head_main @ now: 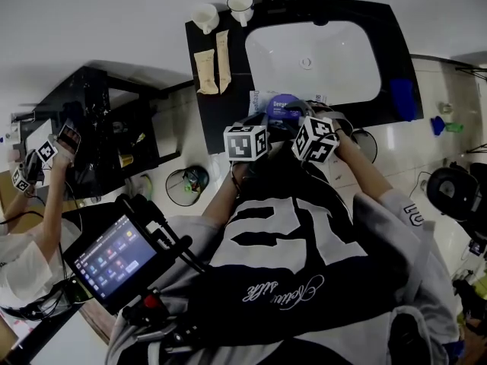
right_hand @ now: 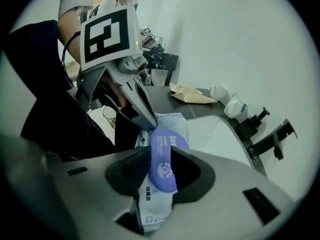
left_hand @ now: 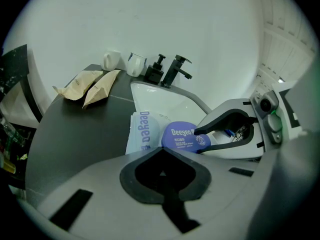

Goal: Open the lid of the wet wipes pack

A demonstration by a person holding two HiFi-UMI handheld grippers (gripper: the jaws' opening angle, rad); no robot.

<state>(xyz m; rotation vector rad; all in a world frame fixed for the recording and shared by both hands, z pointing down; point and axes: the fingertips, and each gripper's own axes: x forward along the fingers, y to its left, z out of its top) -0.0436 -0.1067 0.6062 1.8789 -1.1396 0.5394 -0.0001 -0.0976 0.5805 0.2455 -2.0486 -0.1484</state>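
The wet wipes pack [head_main: 280, 106] is pale blue with a round purple lid [left_hand: 184, 137] and sits at the black counter's edge beside the sink. My left gripper [left_hand: 161, 151] is shut; in the right gripper view its fingertips [right_hand: 147, 125] pinch the pack's far end. My right gripper [right_hand: 159, 169] stands open, its jaws straddling the purple lid [right_hand: 162, 159], which shows edge-on between them. From the left gripper view, the right gripper [left_hand: 202, 140] has one finger [left_hand: 220, 124] above the lid's rim and one below. The marker cubes [head_main: 246, 141] hide both sets of jaws in the head view.
A white sink [head_main: 312, 59] is set in the black counter [head_main: 221, 112]. Two beige sachets [head_main: 213, 67], two white cups [head_main: 205, 15], a black faucet [left_hand: 179, 68] and a soap dispenser [left_hand: 156, 70] stand at the back. Another person [head_main: 38, 158] with grippers is at the left; a tablet [head_main: 114, 261] is near me.
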